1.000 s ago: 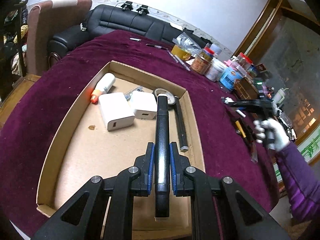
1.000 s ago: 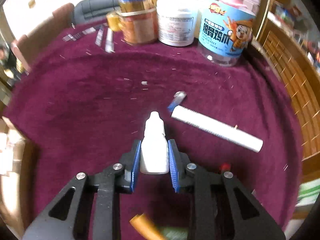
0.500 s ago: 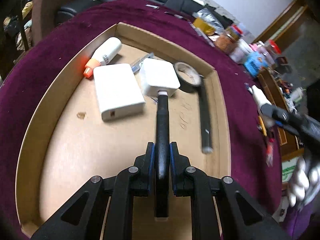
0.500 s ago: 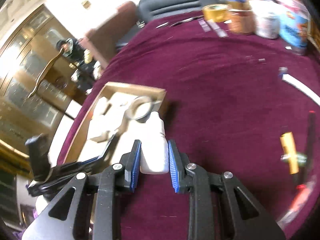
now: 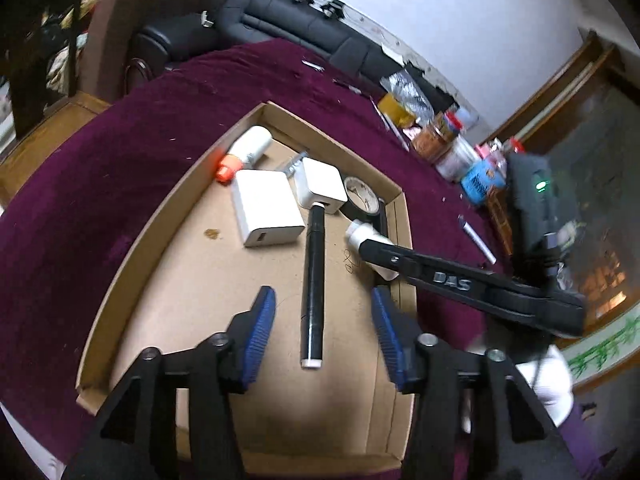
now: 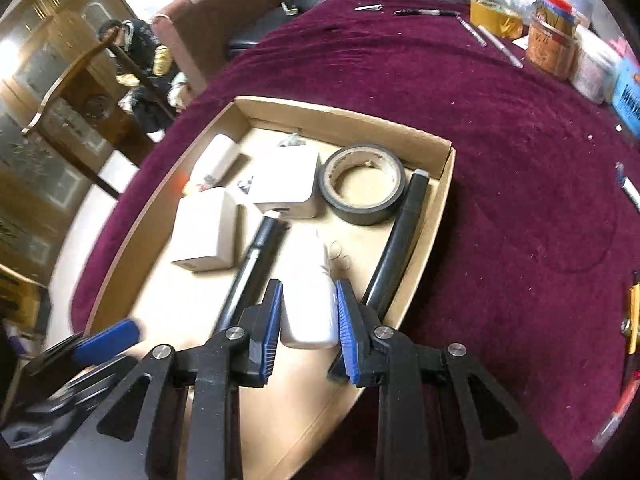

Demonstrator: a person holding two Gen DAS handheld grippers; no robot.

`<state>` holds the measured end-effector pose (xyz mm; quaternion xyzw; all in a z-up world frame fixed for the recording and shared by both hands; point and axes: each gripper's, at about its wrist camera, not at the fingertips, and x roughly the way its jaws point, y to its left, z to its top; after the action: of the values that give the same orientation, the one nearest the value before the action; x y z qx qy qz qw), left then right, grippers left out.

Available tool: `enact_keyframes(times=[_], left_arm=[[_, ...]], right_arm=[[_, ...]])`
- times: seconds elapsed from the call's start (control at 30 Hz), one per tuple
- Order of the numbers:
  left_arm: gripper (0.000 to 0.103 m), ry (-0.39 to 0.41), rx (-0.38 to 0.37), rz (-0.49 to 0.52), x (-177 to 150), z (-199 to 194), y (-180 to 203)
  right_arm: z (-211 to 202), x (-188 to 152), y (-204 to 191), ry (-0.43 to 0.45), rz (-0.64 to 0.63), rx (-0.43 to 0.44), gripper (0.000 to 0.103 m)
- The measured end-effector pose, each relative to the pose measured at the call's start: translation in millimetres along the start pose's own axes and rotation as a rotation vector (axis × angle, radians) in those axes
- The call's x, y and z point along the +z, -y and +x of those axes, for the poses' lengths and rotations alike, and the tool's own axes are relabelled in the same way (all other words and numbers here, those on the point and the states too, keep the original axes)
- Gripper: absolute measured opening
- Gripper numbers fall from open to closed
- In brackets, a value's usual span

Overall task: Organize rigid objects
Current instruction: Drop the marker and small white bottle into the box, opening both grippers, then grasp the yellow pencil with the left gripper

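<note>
The small white bottle point(image 6: 308, 292) sits between the fingers of the right gripper point(image 6: 308, 322), which are clamped on its sides, above the floor of the cardboard tray point(image 6: 442, 204). The left gripper point(image 5: 322, 332) has its fingers wide apart, and the black marker point(image 5: 313, 284) lies loose on the tray floor between them, its far end touching the small white charger point(image 5: 322, 186). Near it lie a bigger white charger point(image 5: 266, 210), a roll of black tape point(image 6: 362, 190), a second black marker point(image 6: 396, 248) along the tray's right wall, and a white tube with orange cap point(image 5: 244, 152). The tray stands on the purple worktop point(image 6: 500, 152). In the left view the right gripper covers most of the bottle. Jars point(image 6: 552, 46) at the far edge are cut off and blurred.
</note>
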<state>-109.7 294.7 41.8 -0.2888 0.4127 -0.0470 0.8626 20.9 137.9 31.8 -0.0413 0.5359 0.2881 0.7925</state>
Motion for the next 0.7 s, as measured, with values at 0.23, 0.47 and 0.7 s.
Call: enact_keyframes(times=[0.23,0.47,0.7], left_arm=[[0.047,0.028,-0.032,-0.026,2,-9,5],[0.048,-0.019,-0.056,0.046,-20,-7,46],[0.048,-0.117,-0.128,0.152,-48,18,108]], right_arm=[[-21,-7,11,0.055,0.069,0.052,0.025],[-81,-23,56,0.167,0.109,-0.051,0.026],[-146,-73,181,0.249,0.267,-0.253,0.051]])
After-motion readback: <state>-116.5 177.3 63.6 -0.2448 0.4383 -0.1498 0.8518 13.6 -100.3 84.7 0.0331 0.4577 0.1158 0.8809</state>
